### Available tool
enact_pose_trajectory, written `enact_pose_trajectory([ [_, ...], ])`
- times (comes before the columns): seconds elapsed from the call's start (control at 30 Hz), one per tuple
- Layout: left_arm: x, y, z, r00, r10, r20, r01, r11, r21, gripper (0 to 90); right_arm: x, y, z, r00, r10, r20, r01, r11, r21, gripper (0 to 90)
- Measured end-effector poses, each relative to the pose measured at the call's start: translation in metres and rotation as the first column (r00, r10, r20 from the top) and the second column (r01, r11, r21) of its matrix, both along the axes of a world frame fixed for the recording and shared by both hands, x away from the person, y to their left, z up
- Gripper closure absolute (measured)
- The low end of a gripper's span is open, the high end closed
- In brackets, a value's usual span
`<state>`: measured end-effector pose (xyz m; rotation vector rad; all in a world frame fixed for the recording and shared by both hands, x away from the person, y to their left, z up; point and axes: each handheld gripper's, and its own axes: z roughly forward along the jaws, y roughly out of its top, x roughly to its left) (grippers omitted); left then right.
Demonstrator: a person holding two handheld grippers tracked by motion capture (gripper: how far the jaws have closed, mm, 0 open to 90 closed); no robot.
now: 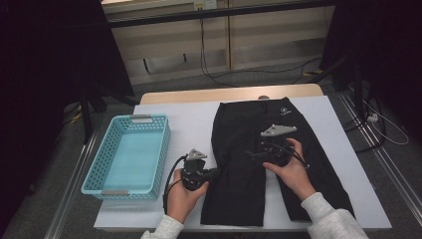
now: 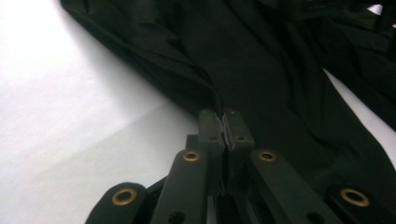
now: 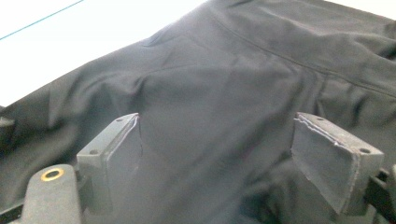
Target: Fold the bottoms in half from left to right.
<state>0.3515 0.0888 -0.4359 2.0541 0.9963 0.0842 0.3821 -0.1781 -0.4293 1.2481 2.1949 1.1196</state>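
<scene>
1. white table point(image 1: 189, 117) under dim light; a blue basket point(image 1: 130, 155) sits at its left side.
2. left gripper point(image 1: 215, 172): jaws clamped together on the left edge of the black trousers point(image 1: 259, 154), hand low at the table.
3. trousers lie flat at mid-table; judged soft, light and limp, best pinched at hem or side seam.
4. right gripper point(image 1: 249, 155): jaws apart, held over the cloth, pointing left.
</scene>
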Motion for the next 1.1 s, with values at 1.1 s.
enact_pose_trajectory([
  [1.1,-0.005,-0.023,-0.008,0.9991,-0.029,0.030,0.030,0.9989,-0.036,88.1,0.041,0.058,-0.015,0.9968,0.067,-0.044,-0.063,0.995,0.082,17.5],
])
